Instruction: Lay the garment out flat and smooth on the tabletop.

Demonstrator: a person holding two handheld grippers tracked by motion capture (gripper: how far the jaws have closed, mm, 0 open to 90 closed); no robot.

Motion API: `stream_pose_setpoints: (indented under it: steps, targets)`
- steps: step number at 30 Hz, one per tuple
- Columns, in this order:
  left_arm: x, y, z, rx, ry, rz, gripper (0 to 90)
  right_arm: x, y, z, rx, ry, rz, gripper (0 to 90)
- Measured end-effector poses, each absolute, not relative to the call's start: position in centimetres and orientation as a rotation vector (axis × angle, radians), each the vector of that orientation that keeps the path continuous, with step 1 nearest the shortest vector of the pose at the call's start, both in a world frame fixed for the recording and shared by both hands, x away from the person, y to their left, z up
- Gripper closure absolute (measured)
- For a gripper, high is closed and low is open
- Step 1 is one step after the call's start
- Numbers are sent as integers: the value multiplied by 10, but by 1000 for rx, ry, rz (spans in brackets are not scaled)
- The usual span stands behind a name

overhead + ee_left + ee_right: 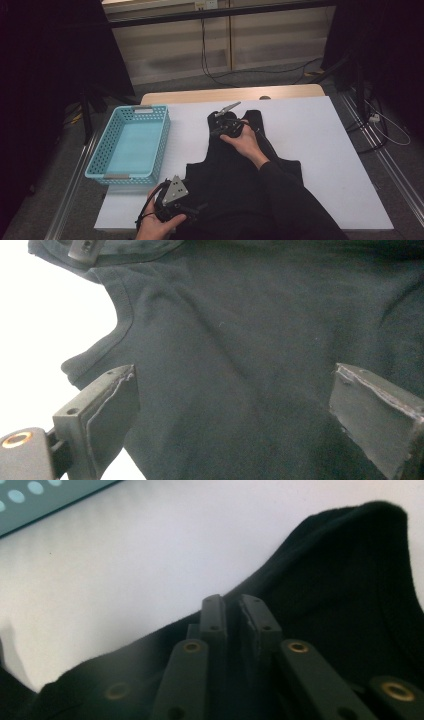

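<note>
A: Where did the garment (235, 175) lie?

B: Flat on the table (320, 150), right of the basket (131, 144).

A: Right gripper (234, 611) state?

B: Jaws nearly together at the garment's far strap, probably pinching fabric; the pads were hard to see.

A: Left gripper (235, 405)?

B: Wide open, empty, poised over the near hem, likely to anchor it for folding.

Matt black knit-cloth garment (235, 170)

Overhead forward-down; gripper cameras close on garment (250, 340)
</note>
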State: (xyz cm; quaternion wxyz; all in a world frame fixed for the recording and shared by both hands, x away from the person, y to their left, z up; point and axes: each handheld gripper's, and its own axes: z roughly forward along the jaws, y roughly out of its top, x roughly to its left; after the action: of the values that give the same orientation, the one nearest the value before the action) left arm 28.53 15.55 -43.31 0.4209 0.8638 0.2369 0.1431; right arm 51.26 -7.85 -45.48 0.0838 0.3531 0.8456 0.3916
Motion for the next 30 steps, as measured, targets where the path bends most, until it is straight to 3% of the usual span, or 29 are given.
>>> stream_pose_setpoints:
  steps: [4,11,19,26,30]
  targets:
    - [286,156,-433,2171,587,361,64,511,-81,-450,1038,2502,1195,898]
    - [285,155,-433,2167,588,362,64,514,-94,-439,1053,2450,1184,900]
    - [285,154,-434,2172,588,362,64,522,-110,-452,1121,2433,1108,900]
    - [286,155,-434,2183,591,364,64,519,-114,-457,1159,2420,1055,846]
    - [286,154,-435,2181,594,360,64,512,-118,-456,1137,2432,1066,900]
